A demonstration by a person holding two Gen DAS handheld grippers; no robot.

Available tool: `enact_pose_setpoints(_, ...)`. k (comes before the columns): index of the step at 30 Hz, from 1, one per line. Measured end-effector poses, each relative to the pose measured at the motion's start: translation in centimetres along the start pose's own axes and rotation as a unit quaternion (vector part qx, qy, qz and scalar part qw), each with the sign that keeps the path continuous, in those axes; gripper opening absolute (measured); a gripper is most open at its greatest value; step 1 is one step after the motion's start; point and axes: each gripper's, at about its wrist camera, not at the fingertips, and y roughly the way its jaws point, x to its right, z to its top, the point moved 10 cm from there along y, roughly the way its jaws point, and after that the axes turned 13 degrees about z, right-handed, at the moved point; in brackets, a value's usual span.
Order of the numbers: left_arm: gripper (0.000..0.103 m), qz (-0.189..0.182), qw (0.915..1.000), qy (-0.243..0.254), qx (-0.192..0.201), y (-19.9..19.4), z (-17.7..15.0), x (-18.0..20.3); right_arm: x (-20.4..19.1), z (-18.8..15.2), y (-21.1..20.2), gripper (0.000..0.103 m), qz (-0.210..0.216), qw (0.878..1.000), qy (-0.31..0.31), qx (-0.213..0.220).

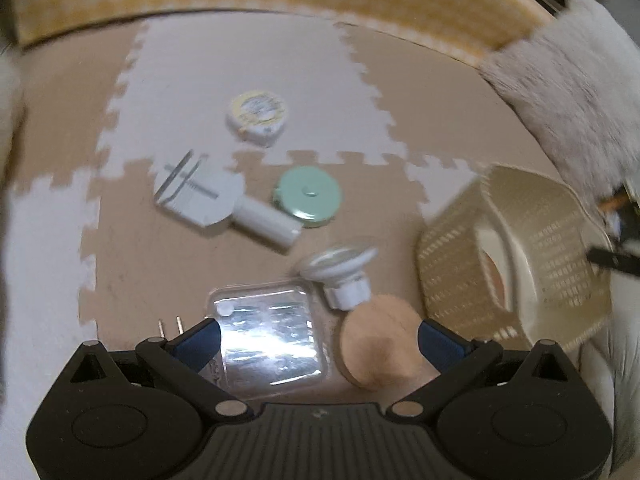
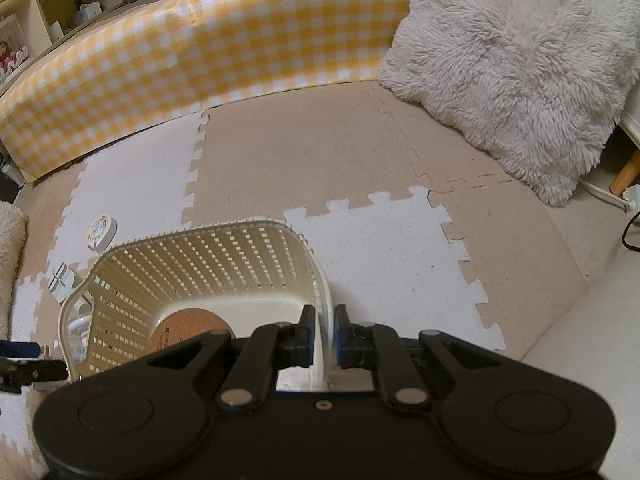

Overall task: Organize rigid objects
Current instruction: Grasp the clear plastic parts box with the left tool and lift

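My left gripper (image 1: 319,334) is open above the foam mat, its jaws wide apart around a clear plastic case (image 1: 266,334) and a cork disc (image 1: 380,346). Ahead lie a white suction-cup piece (image 1: 340,270), a mint round tin (image 1: 308,196), a white handheld device (image 1: 216,200) and a round white-and-yellow tape measure (image 1: 256,114). My right gripper (image 2: 323,336) is shut on the rim of the cream lattice basket (image 2: 324,308), which holds a cork disc (image 2: 188,330). The basket also shows tilted at the right in the left wrist view (image 1: 516,256).
A yellow checked bumper (image 2: 200,48) borders the beige-and-white puzzle mat (image 2: 360,148) at the back. A fluffy white cushion (image 2: 516,64) lies at the back right. The tape measure (image 2: 100,232) and the white device (image 2: 60,282) sit left of the basket.
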Motion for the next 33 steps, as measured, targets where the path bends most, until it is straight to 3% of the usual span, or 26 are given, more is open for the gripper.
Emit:
enact_pose_setpoints(5, 0.103, -0.013, 0.9984, -0.055, -0.009, 1.1, 0.3, -1.3, 0.0, 0.0, 0.0, 0.01, 0.0, 1.0, 0.0, 0.0)
enact_pose_setpoints(9, 0.103, -0.018, 0.9977, -0.063, -0.021, 1.6, 0.5, -1.4, 0.0, -0.2, 0.0, 0.01, -0.001, 1.0, -0.001, -0.002)
enact_pose_setpoints(14, 0.102, 0.032, 0.9959, -0.066, -0.054, 2.6, -0.5, -2.4, 0.1, -0.3, 0.1, 0.01, -0.002, 1.0, -0.001, -0.004)
enact_pose_setpoints(19, 0.102, 0.05, 0.995, -0.073, -0.047, 2.7, -0.5, -2.6, 0.1, -0.3, 0.1, 0.01, -0.003, 1.0, -0.002, -0.005)
enact_pose_setpoints(23, 0.103, 0.09, 0.9946, -0.042, -0.031, 2.9, -0.8, -1.9, 0.0, -0.2, 0.1, 0.01, -0.006, 1.0, -0.004, -0.007)
enact_pose_setpoints(30, 0.103, 0.094, 0.9944, -0.047, -0.011, 3.0, -0.4, -1.9, -0.1, -0.3, 0.1, 0.01, -0.008, 1.0, -0.005, -0.01)
enact_pose_setpoints(33, 0.098, 0.134, 0.9899, -0.046, -0.012, 2.9, -0.3, -3.0, -0.1, -0.3, 0.1, 0.01, -0.008, 1.0, -0.004, -0.01)
